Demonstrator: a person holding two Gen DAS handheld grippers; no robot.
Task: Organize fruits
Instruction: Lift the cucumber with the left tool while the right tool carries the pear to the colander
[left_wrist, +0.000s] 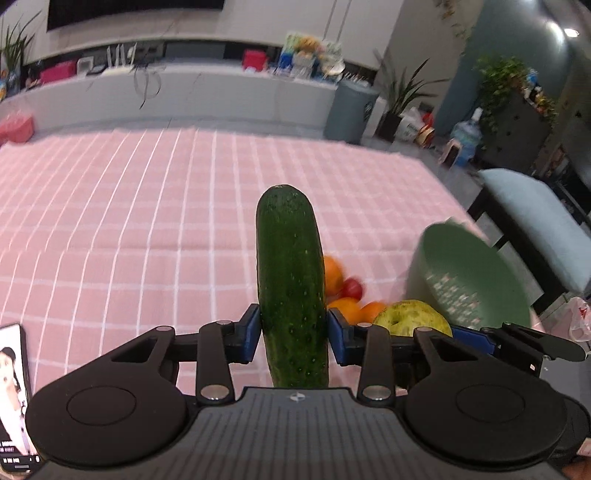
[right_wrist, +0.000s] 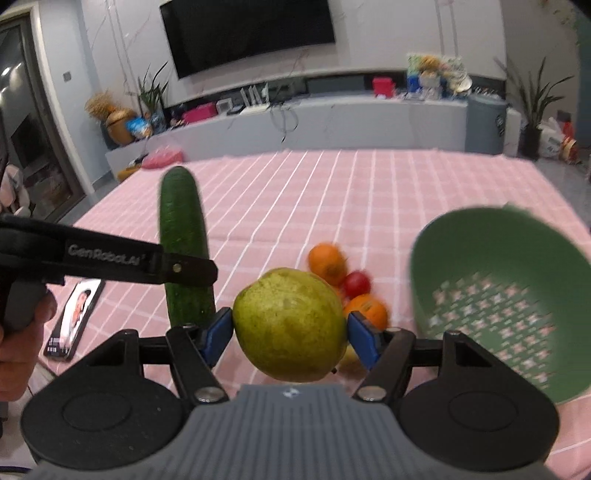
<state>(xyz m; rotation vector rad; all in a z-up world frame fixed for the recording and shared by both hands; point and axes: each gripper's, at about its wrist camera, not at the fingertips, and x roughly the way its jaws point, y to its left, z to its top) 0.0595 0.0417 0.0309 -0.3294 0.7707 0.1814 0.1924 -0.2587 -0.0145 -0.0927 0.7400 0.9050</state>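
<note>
My left gripper (left_wrist: 293, 334) is shut on a dark green cucumber (left_wrist: 290, 280) and holds it upright above the pink checked tablecloth; the cucumber also shows in the right wrist view (right_wrist: 183, 240). My right gripper (right_wrist: 290, 334) is shut on a yellow-green pear (right_wrist: 290, 325), which also shows in the left wrist view (left_wrist: 412, 319). Behind the pear lie oranges (right_wrist: 327, 262) and a red tomato (right_wrist: 356, 283) on the cloth. A green perforated colander (right_wrist: 498, 295) sits tilted to the right, empty.
A phone (right_wrist: 75, 319) with a lit screen lies on the cloth at the left. The pink tablecloth (left_wrist: 147, 206) stretches far ahead. A light blue bench (left_wrist: 535, 229) stands off the table's right edge.
</note>
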